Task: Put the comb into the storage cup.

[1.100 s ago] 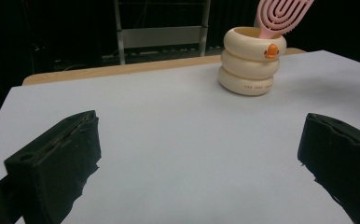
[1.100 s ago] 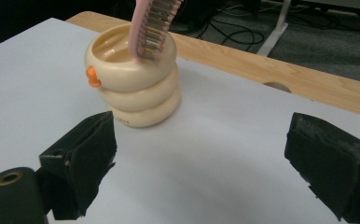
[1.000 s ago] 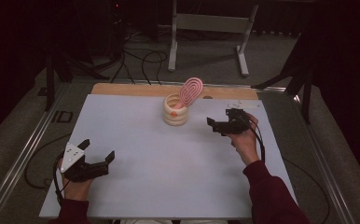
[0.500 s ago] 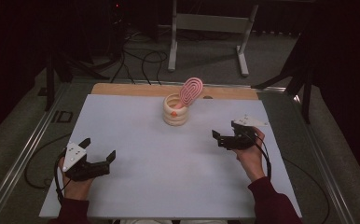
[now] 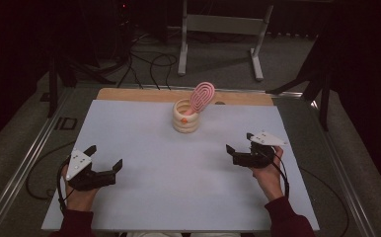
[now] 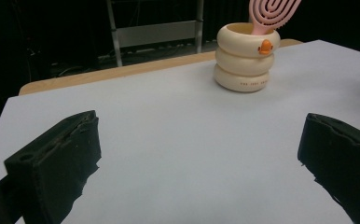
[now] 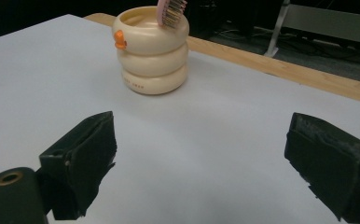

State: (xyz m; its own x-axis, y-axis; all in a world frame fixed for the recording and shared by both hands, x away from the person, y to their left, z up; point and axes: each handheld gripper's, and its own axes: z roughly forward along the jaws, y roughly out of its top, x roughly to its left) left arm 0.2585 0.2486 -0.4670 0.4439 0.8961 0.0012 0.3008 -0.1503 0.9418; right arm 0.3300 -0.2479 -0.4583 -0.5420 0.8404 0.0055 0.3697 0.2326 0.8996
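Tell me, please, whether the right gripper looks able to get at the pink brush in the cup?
Probably yes: the right gripper is open, and bare table lies between it and the brush.

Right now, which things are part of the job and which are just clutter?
In the job:
- pink hairbrush, standing in the holder
- cream ringed duck holder
- left gripper, open, holding nothing
- right gripper, open, holding nothing

Just lying about:
- white table sheet
- metal stand behind the table
- floor cables
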